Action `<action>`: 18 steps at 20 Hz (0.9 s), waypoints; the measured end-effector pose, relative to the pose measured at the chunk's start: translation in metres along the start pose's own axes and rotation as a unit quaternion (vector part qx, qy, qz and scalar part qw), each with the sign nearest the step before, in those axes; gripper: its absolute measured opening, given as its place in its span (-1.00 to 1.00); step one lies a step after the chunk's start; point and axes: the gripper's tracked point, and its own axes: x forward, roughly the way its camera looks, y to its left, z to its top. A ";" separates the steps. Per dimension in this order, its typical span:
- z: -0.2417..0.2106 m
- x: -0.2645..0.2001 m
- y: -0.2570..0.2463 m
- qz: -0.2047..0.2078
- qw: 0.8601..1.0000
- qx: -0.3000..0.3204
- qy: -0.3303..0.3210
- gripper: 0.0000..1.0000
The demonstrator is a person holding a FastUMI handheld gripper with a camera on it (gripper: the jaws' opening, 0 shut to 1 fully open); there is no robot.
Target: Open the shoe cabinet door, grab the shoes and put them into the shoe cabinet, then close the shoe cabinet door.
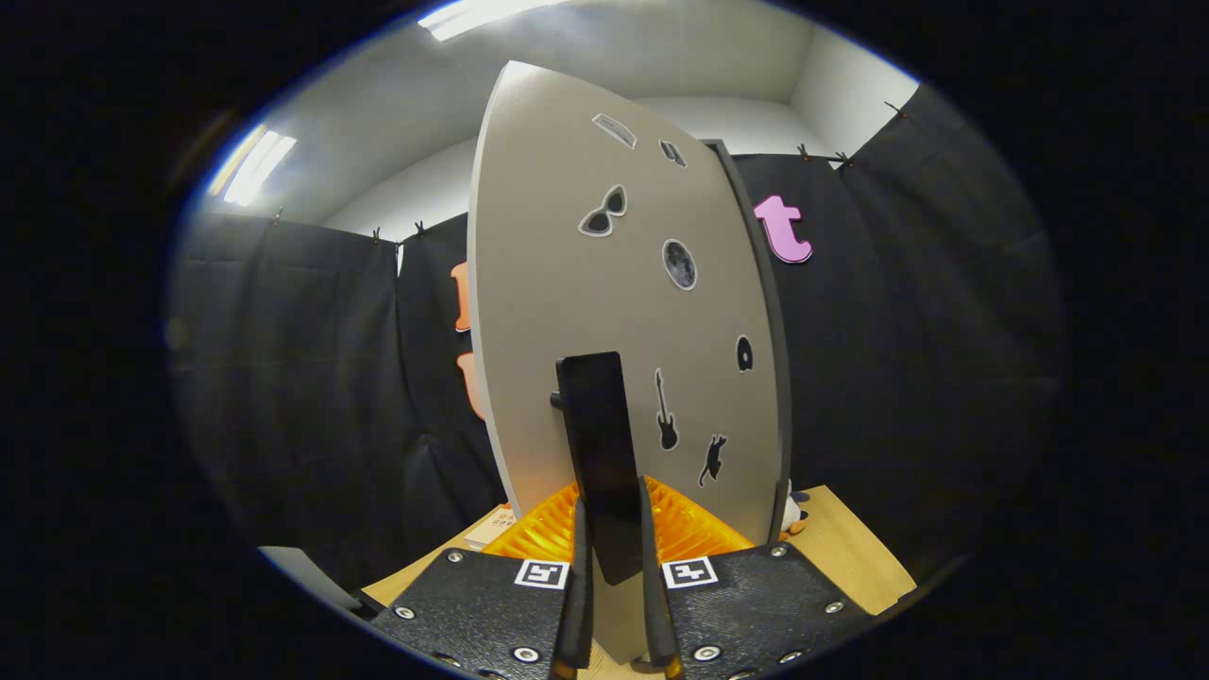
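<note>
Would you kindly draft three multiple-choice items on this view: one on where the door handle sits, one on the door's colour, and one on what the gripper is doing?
1. Where is the black handle?
A. between the fingers
B. on the wooden table
C. on the booth wall

2. What colour is the cabinet door?
A. red
B. pale grey
C. green

3. What state is the gripper in?
A. wide open, holding nothing
B. shut on a shoe
C. shut on the handle

Answers: 1 A, the handle's lower end sits between the two fingers. 2 B, the stickered door panel is pale grey. 3 C, both fingers press against the handle's sides.
</note>
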 end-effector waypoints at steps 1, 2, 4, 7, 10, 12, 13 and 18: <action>0.000 -0.005 -0.009 -0.010 1.000 0.001 -0.002 -0.56; 0.001 -0.009 -0.018 -0.021 1.000 0.002 -0.006 -0.57; 0.005 -0.014 -0.042 -0.042 0.999 0.011 -0.011 -0.57; 0.006 -0.032 -0.077 -0.056 0.998 0.026 -0.009 -0.62; 0.002 -0.038 -0.107 -0.071 0.997 0.027 0.000 -0.63; 0.000 -0.037 -0.129 -0.084 0.996 0.033 0.001 -0.63; 0.004 -0.039 -0.136 -0.083 0.996 0.035 -0.005 -0.65; 0.006 -0.043 -0.170 -0.060 0.998 0.009 0.006 -0.76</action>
